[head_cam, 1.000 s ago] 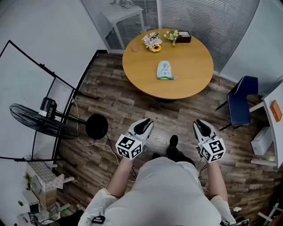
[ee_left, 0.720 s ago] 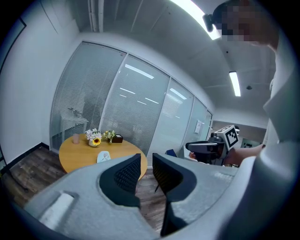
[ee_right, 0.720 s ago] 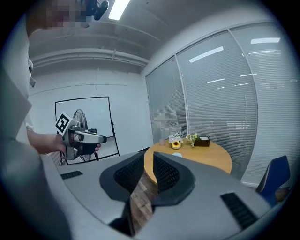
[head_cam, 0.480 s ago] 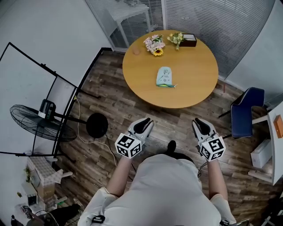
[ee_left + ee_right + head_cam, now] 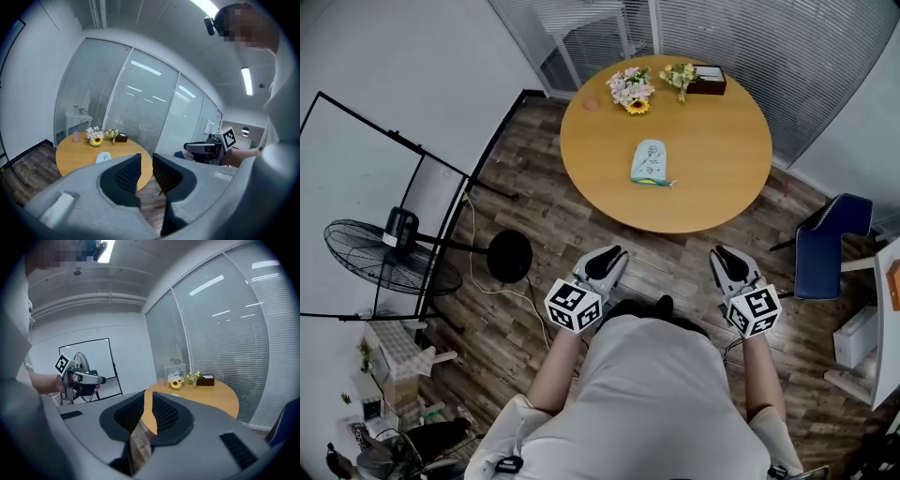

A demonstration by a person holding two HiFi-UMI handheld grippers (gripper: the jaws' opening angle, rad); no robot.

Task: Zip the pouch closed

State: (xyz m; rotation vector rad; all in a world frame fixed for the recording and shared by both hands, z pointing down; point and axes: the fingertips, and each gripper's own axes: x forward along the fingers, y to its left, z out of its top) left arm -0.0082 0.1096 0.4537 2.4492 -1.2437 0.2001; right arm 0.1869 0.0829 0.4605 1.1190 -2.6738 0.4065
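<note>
Pouch (image 5: 651, 162) lies flat near the middle of the round worktop (image 5: 722, 159), with flowers (image 5: 628, 90) at its far edge. Well short of it, the left gripper (image 5: 607, 255) and right gripper (image 5: 721, 255) hold their jaws slightly apart, empty.

The round wooden table (image 5: 712, 178) was honey-orange, the flat fabric pouch (image 5: 650, 161) pale mint with small print, the chair (image 5: 821, 246) at four o'clock blue.

White short-sleeved shirt (image 5: 661, 394). The left gripper (image 5: 602, 259) and right gripper (image 5: 727, 262): pale grey shells, black ribbed pads (image 5: 127, 174), black-and-white marker cubes (image 5: 573, 306).
</note>
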